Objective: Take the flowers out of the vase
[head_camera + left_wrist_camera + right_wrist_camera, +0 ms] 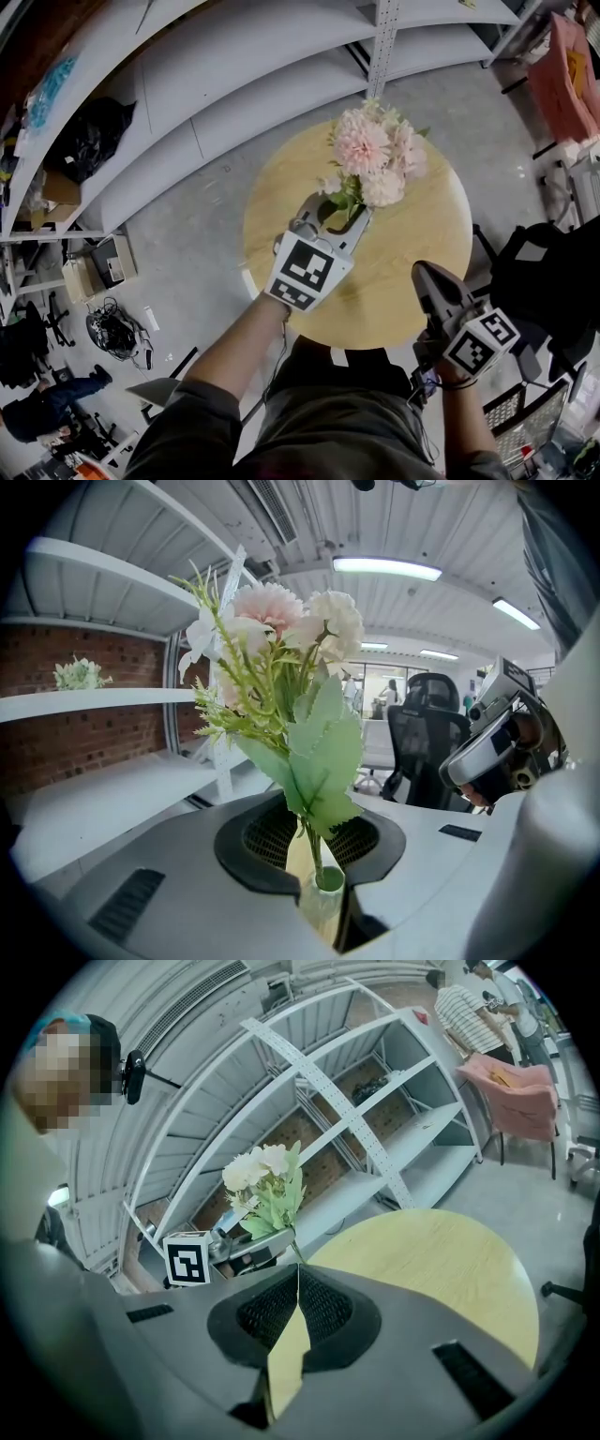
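Note:
A bunch of pale pink and white flowers [375, 155] with green leaves stands in a small clear vase [322, 902]. My left gripper [336, 217] is shut on that vase, just below the leaves, over the round wooden table [412, 281]. In the left gripper view the blooms [281, 621] rise straight above the jaws, and a green stem runs down into the vase's neck. My right gripper [427, 274] hovers at the table's near right edge, apart from the flowers. Its jaws meet at the tips with nothing between them [298, 1283]. The bouquet [262, 1180] shows beyond it.
White shelving [234, 84] curves behind the table. A black office chair [544, 272] stands at the right, and a pink chair [562, 75] at the far right. Cables and boxes [112, 333] litter the floor at the left. Two people [469, 1007] stand far off.

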The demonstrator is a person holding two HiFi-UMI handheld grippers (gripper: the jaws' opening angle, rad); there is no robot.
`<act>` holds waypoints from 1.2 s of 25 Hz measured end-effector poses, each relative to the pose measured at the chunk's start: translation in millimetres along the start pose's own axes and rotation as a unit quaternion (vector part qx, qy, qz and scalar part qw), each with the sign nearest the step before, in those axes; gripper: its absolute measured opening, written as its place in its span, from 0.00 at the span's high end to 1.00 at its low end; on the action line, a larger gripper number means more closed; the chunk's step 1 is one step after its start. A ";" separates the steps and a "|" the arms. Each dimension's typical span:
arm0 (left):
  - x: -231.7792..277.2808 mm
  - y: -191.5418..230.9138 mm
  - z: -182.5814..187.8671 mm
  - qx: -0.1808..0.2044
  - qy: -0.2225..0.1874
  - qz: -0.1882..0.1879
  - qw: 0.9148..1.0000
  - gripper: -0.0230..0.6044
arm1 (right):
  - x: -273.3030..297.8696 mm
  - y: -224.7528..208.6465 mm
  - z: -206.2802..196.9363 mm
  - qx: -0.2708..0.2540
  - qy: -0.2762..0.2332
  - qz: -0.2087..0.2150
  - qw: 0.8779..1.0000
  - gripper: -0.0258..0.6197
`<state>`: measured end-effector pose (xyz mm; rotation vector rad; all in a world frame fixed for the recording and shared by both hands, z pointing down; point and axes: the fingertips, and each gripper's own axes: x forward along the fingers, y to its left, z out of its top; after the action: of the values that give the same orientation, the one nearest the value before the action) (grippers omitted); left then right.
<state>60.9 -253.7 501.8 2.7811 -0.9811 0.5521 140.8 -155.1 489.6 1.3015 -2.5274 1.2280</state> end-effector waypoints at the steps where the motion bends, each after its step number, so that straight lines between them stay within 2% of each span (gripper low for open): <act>1: -0.8 1.2 3.0 0.001 -0.001 0.001 1.000 0.85 | 0.8 1.9 3.3 -0.002 -0.002 0.001 1.000 0.94; 30: -59.3 5.9 114.9 0.018 -0.078 0.023 0.997 0.85 | -4.5 64.4 93.1 -0.069 -0.072 0.047 0.994 0.94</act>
<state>48.2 -252.8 372.9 2.8763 -1.0778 0.3662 125.9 -192.7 383.8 1.2982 -2.7467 0.9847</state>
